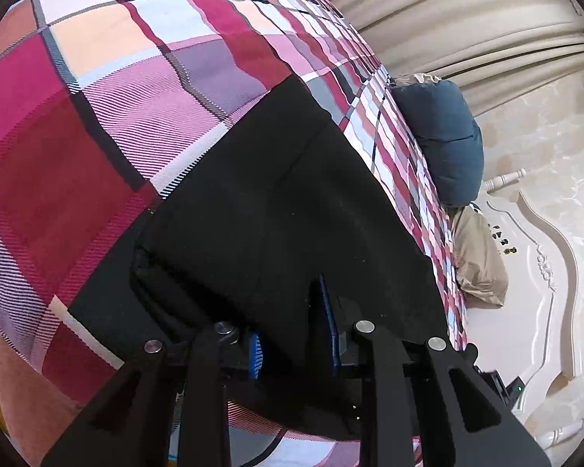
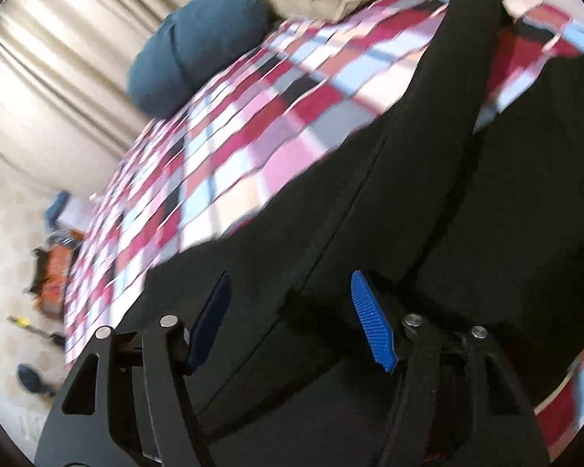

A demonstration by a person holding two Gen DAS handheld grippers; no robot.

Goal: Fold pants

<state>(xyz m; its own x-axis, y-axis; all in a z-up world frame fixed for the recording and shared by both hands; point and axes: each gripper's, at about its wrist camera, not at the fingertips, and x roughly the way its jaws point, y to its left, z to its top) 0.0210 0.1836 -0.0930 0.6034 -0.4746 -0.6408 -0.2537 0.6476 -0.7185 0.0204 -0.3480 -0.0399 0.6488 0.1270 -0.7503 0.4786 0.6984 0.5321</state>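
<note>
Black pants (image 1: 276,202) lie on a plaid bedspread (image 1: 116,89). In the left wrist view my left gripper (image 1: 292,330) is shut on a thick fold of the pants, with black cloth between the blue pads (image 1: 327,323). In the right wrist view the pants (image 2: 428,214) spread across the bed with both legs running away to the upper right. My right gripper (image 2: 292,311) is open just above the pants, its blue pads (image 2: 370,319) wide apart with nothing between them. This view is blurred.
A dark blue pillow (image 1: 444,136) and a beige pillow (image 1: 479,260) lie at the head of the bed by a white headboard (image 1: 537,272). Cream curtains (image 2: 39,89) hang behind. Clutter lies on the floor (image 2: 46,272) beside the bed.
</note>
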